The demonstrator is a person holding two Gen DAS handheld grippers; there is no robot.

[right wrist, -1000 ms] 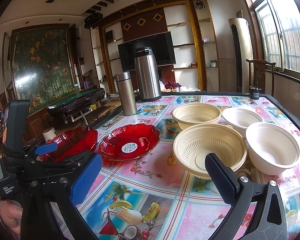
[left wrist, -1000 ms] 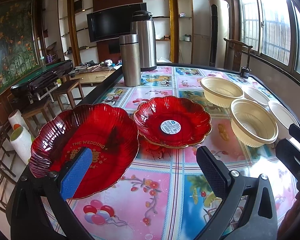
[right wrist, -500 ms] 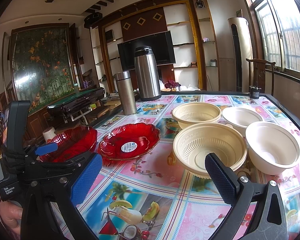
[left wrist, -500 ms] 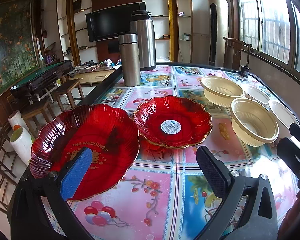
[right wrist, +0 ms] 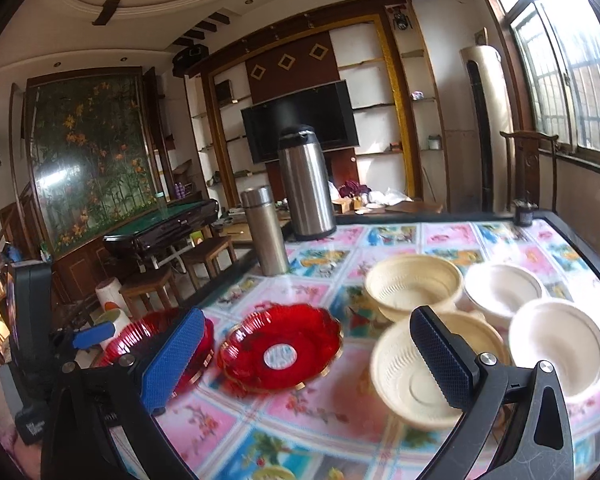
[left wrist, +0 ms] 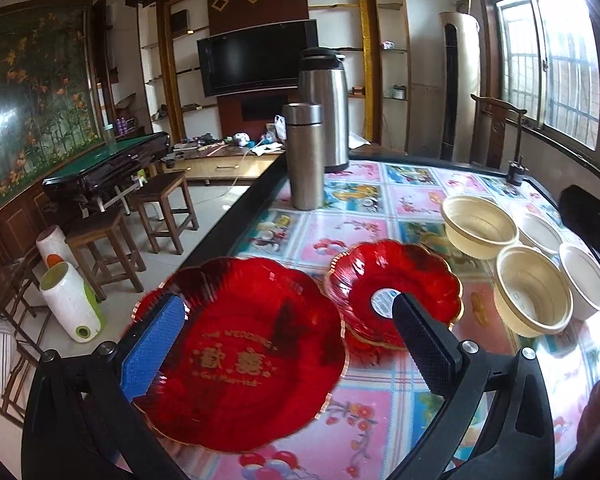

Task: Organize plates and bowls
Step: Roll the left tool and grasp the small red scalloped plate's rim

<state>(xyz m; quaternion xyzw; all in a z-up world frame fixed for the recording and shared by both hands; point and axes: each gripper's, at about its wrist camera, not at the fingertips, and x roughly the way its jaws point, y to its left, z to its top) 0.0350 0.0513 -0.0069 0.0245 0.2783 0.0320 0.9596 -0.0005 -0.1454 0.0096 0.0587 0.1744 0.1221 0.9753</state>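
Plates: large red plate [left wrist: 236, 364] lies just left of the stickered red plate [left wrist: 392, 288]; bowls [left wrist: 532, 292] right of it; left gripper [left wrist: 288, 344] and right gripper [right wrist: 308, 364] both gape, holding nothing.

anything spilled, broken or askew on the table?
Nothing stands out. Both red plates and the four bowls sit upright on the table; no spills or damage visible, though both views are motion-blurred.

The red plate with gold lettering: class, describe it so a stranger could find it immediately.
Start at the table with the colourful picture cloth. At its near left edge lie two red scalloped plates. Yours is the larger red plate, left of the smaller red plate; it bears gold lettering, not a white sticker.
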